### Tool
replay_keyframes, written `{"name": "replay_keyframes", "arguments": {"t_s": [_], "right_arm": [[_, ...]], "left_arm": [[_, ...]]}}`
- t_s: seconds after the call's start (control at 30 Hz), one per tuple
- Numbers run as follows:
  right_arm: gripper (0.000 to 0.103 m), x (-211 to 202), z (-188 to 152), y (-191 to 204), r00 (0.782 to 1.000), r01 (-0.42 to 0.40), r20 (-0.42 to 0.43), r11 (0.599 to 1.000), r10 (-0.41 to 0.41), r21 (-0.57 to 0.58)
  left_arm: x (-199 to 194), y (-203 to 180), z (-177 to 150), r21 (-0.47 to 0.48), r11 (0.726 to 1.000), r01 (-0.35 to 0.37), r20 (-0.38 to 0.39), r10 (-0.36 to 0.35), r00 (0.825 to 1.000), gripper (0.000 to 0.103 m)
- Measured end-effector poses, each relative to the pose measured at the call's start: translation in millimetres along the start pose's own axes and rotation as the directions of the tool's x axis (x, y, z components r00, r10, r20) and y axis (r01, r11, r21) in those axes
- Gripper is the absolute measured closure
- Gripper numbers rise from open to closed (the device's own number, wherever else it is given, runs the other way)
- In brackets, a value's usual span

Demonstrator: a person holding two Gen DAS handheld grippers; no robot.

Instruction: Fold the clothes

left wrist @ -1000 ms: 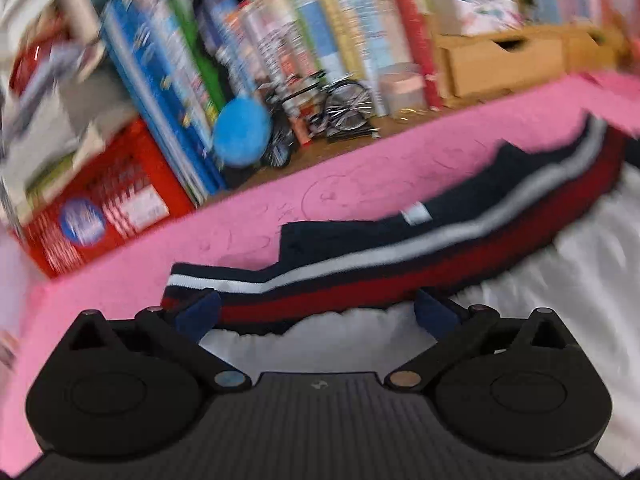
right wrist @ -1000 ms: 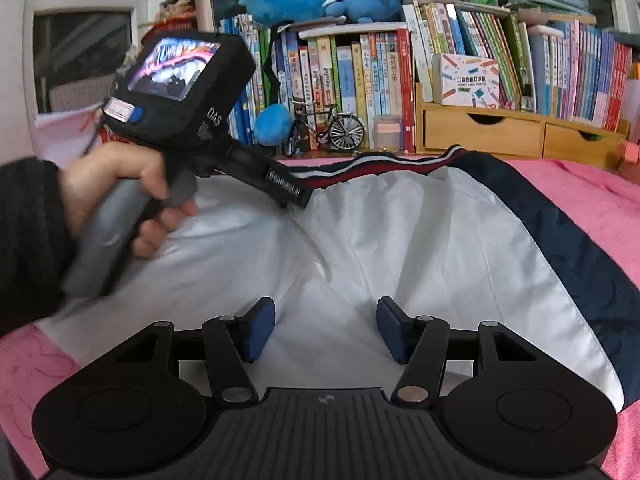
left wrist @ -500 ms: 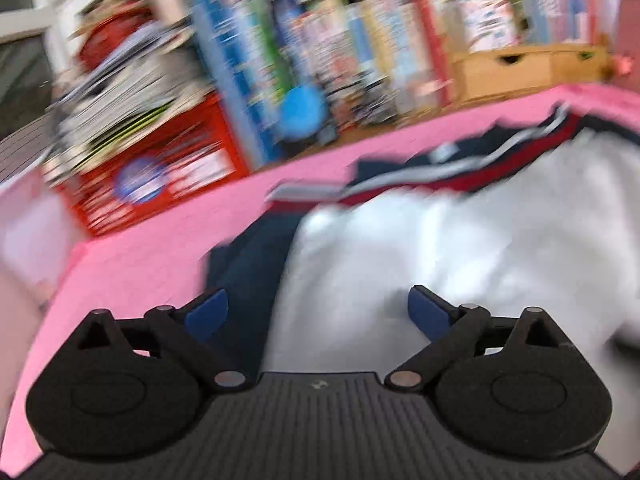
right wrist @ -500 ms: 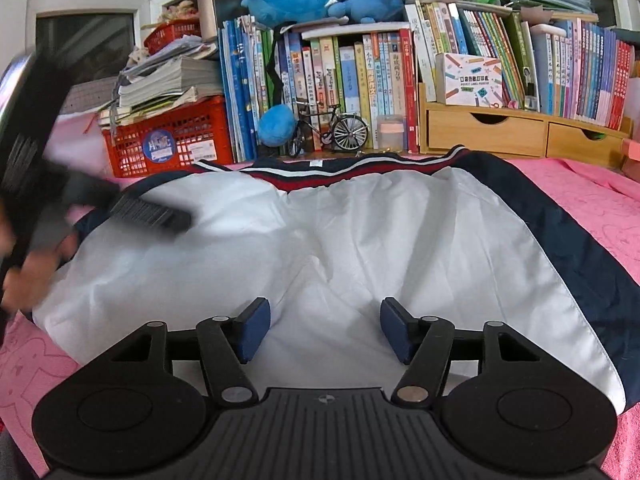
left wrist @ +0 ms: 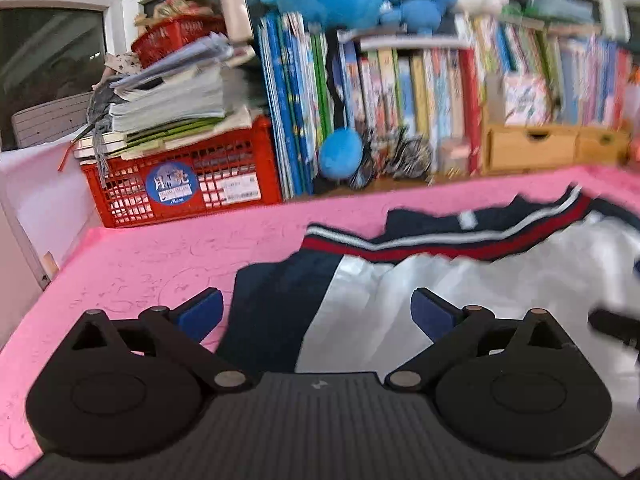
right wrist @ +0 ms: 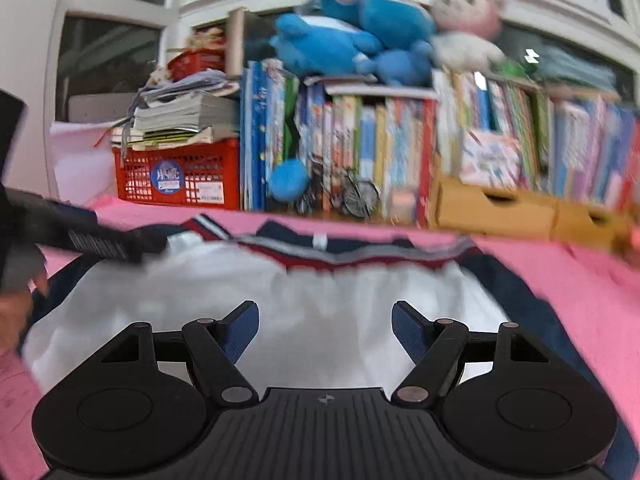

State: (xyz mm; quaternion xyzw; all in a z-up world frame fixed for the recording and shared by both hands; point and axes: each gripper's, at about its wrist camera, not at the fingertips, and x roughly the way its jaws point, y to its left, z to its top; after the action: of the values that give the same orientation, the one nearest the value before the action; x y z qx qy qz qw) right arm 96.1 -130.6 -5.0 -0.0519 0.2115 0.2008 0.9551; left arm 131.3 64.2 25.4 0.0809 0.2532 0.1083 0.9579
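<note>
– Where's the garment?

– I see the white jacket (right wrist: 320,312) with navy side panels and a red-and-white striped collar (left wrist: 420,246) spread flat on the pink cover (left wrist: 160,256), collar toward twelve o'clock.

– And your claws?

– My right gripper (right wrist: 325,330) hangs over the white cloth, its jaws just widened, grasping nothing. My left gripper (left wrist: 316,314) is released too, over the navy edge at nine o'clock. Red crate (left wrist: 180,188) and books (right wrist: 360,152) lie beyond
</note>
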Motion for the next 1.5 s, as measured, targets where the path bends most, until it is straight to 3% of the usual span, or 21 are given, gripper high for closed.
{"name": "replay_keyframes", "arguments": {"t_s": [0.07,0.17,0.23,0.3,0.43,0.6,0.67,0.73,0.8,0.83,0.97,1.07,1.17,1.5], "right_arm": [[0.033,27.8,4.1,-5.8,0.997,-0.029,-0.071,1.0,0.029,0.006],[0.039,51.0,-1.3,-32.6,0.985,0.089,-0.148,0.996,-0.086,0.013],[0.046,55.6,-3.5,-64.6,0.978,0.128,-0.177,0.988,-0.112,0.081],[0.063,54.0,-5.0,-85.0,0.967,0.203,-0.172,0.976,-0.188,0.077],[0.062,58.9,-7.3,-106.9,0.952,0.26,-0.197,0.957,-0.233,0.127],[0.055,73.3,-3.4,-91.0,0.928,0.318,-0.211,0.948,-0.308,0.01],[0.053,66.4,-3.5,-87.7,0.929,0.318,-0.199,0.948,-0.312,0.002],[0.04,47.6,-5.4,-85.1,0.937,0.308,-0.175,0.951,-0.301,0.013],[0.009,8.8,-10.4,-81.7,0.952,0.283,-0.131,0.958,-0.276,0.037],[0.006,-11.6,-13.5,-77.2,0.957,0.274,-0.107,0.961,-0.27,0.028],[0.0,-89.8,-32.1,-52.8,0.949,0.315,-0.012,0.949,-0.316,-0.029],[0.0,-125.2,-47.3,-42.5,0.962,0.273,-0.005,0.962,-0.273,-0.009],[0.0,-142.5,-52.7,-35.8,0.974,0.221,-0.035,0.975,-0.222,-0.022],[0.0,-161.0,-53.1,-45.1,0.979,0.188,-0.09,0.979,-0.182,0.072]], "left_arm": [[18.6,-11.1,-11.9,0.063,0.997,-0.051,-0.006,0.052,0.999,0.0],[30.3,-1.7,-19.3,0.022,1.0,-0.005,-0.064,0.007,0.998,0.0],[31.7,4.3,-22.9,-0.007,1.0,0.02,-0.083,-0.021,0.996,0.0],[31.5,5.1,-25.5,-0.013,0.999,0.031,-0.09,-0.032,0.995,0.0],[29.2,3.2,-27.8,0.0,1.0,0.029,-0.09,-0.029,0.996,0.0],[30.6,2.6,-20.2,0.001,1.0,0.027,-0.092,-0.027,0.995,0.0],[22.7,2.1,-20.4,-0.003,1.0,0.012,-0.097,-0.013,0.995,0.0],[1.9,1.0,-20.9,-0.01,1.0,0.002,-0.12,-0.004,0.993,0.0],[-32.4,-2.2,-23.7,-0.021,0.999,0.032,-0.122,-0.034,0.992,0.0],[-48.8,-4.0,-25.6,-0.028,0.999,0.044,-0.118,-0.047,0.992,0.0],[-101.3,-14.4,-40.1,-0.076,0.992,0.096,-0.135,-0.105,0.985,0.0],[-120.5,-24.9,-54.5,-0.07,0.991,0.111,-0.159,-0.121,0.98,0.0],[-127.5,-34.2,-64.6,-0.04,0.994,0.104,-0.206,-0.11,0.972,0.0],[-143.9,-35.1,-73.2,-0.05,0.991,0.124,-0.2,-0.131,0.971,0.0]]}}
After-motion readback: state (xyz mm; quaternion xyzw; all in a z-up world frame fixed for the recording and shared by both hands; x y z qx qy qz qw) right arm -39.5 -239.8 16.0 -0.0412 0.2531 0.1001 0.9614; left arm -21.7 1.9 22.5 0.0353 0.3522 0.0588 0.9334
